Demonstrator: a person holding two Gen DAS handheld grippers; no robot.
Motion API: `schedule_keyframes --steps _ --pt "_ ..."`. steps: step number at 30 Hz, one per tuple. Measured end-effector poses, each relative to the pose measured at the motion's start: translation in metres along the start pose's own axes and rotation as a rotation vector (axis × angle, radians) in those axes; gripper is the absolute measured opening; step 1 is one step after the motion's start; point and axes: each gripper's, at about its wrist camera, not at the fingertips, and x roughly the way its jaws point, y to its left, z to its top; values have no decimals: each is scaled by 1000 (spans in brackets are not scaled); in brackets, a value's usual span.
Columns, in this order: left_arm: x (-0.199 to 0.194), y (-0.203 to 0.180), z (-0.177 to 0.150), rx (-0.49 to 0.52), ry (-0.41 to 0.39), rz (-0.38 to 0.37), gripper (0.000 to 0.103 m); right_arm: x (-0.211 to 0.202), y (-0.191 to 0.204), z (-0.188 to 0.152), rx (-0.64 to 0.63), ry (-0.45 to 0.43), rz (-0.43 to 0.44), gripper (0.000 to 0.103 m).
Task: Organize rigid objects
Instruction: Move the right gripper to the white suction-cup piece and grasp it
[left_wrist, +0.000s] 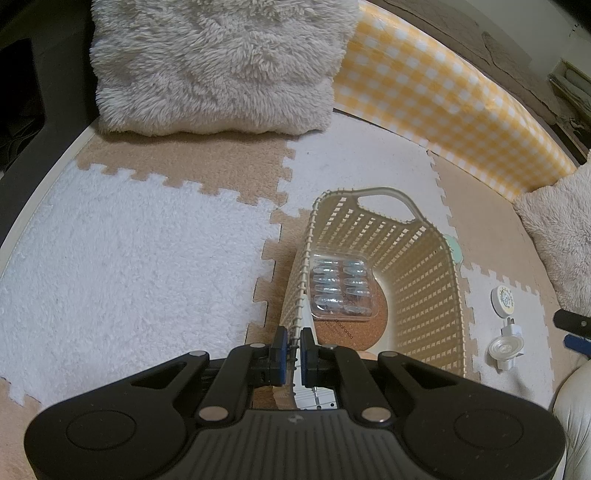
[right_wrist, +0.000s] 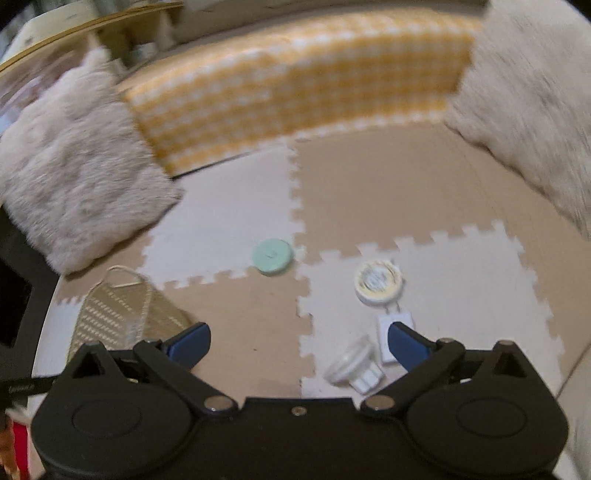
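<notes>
Two grippers over a floor of interlocking beige and white foam mats (left_wrist: 129, 258). Left gripper (left_wrist: 291, 343): jaws drawn narrow, pinched on the near rim of a cream lattice basket (left_wrist: 424, 280), the rim running up between its blue pads (left_wrist: 282, 341). Basket contents: one clear plastic blister tray (left_wrist: 341, 288) of small pale pieces, lying against the basket's left wall and partly over a round cork coaster (left_wrist: 351, 328) on the basket floor. Right gripper (right_wrist: 299, 341): jaws spread wide, nothing between them, its picture blurred. Loose items on the mats ahead of the right gripper: a mint-green round disc (right_wrist: 272, 256) at the seam where four tiles meet, well ahead of the fingertips; a white round tin with a patterned lid (right_wrist: 377, 281) on the white tile beyond the right finger; a small white plug-shaped piece (right_wrist: 391, 332) just behind that finger's blue tip; a translucent white cup-like fitting (right_wrist: 351, 363) low between the two fingers, nearer the right one. Surroundings: a shaggy cream cushion (left_wrist: 214, 66) at the far edge of the mats, a yellow-and-white checked pad (left_wrist: 443, 99) standing along the far edge, a second shaggy cushion (left_wrist: 557, 236) at the right edge.
</notes>
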Motion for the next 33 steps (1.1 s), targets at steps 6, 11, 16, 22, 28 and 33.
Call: schedule_keyframes --steps 6,11,16,22,28,33 --pt "0 0 0 1 0 0 6 19 -27 -10 212 34 -8 86" --pt "0 0 0 1 0 0 6 40 -44 -22 389 86 -10 70" --pt "0 0 0 2 0 1 6 51 -44 -28 415 93 -63 60" --pt "0 0 0 2 0 1 6 58 -44 -29 388 90 -100 60" --pt "0 0 0 3 1 2 6 65 -52 -32 432 122 -116 59" --pt "0 0 0 3 1 1 6 67 -58 -32 454 122 -122 50"
